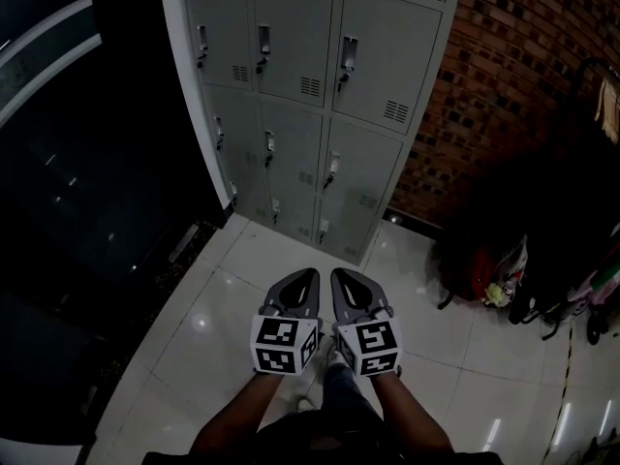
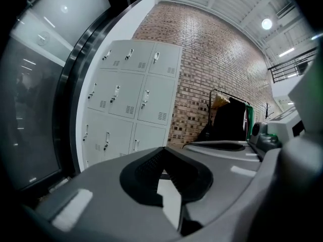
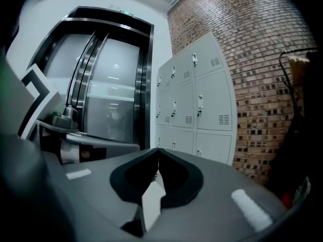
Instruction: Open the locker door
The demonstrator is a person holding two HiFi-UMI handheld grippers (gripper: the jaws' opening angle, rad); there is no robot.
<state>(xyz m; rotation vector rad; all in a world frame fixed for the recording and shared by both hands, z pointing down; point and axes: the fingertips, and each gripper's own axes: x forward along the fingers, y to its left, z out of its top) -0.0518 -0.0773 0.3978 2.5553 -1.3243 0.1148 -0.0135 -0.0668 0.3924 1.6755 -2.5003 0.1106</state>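
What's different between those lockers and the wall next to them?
The lockers are smooth pale grey; the brick wall is rough reddish brown. The lockers carry handles and vents; the brick wall is plain. Both stand upright, side by side.

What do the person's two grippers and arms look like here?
Both the left gripper and the right gripper have grey, rounded shells tapering to a point, with black textured pads inside. Each carries a white cube printed with black square markers. The forearms are bare; no cables show.
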